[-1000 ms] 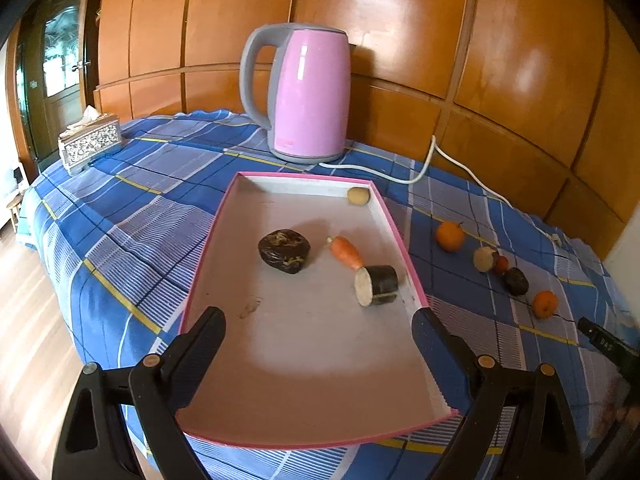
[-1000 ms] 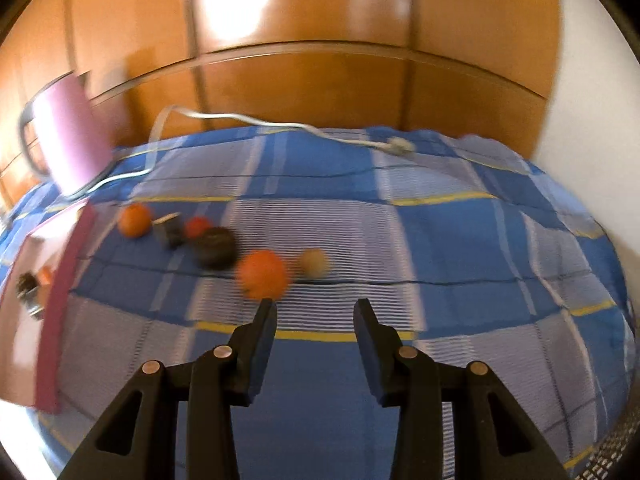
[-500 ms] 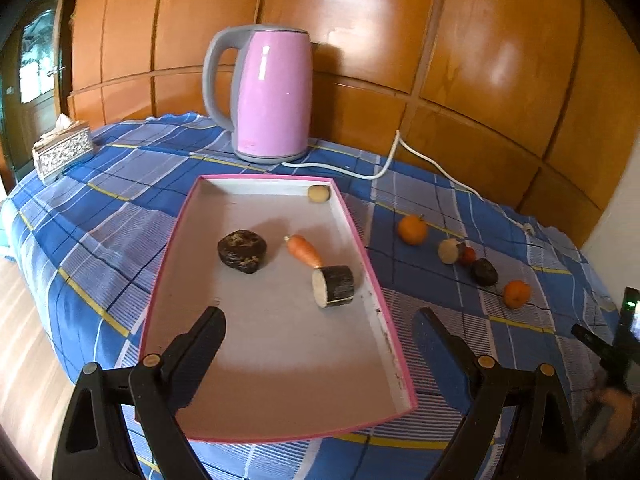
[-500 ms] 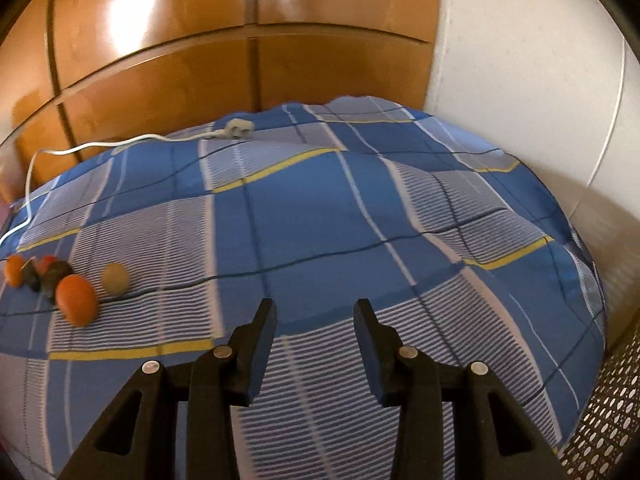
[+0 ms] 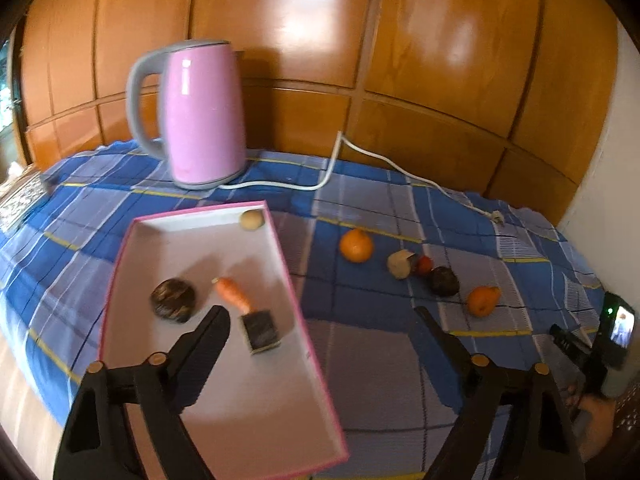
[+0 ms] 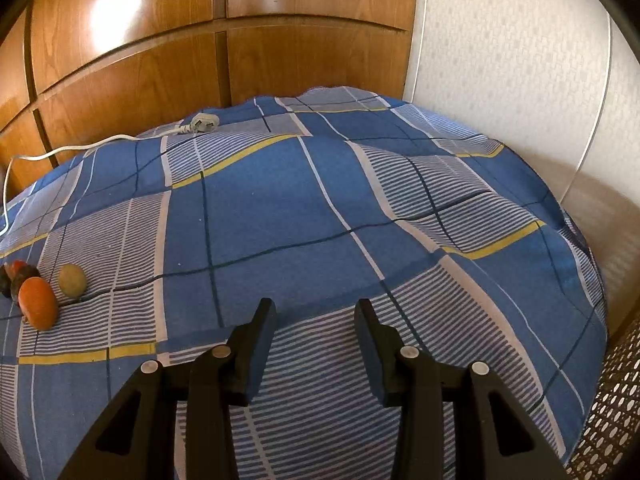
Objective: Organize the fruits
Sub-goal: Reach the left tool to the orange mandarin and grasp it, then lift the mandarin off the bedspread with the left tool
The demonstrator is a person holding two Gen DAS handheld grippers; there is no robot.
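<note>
While the left gripper (image 5: 320, 316) is closing on nothing above the pink-rimmed white tray (image 5: 288, 280), round fruits such as the orange (image 5: 356, 245) lying loose mid-tablecloth could be rolled off; the right gripper (image 6: 316, 312) stands narrowly apart, empty.
</note>
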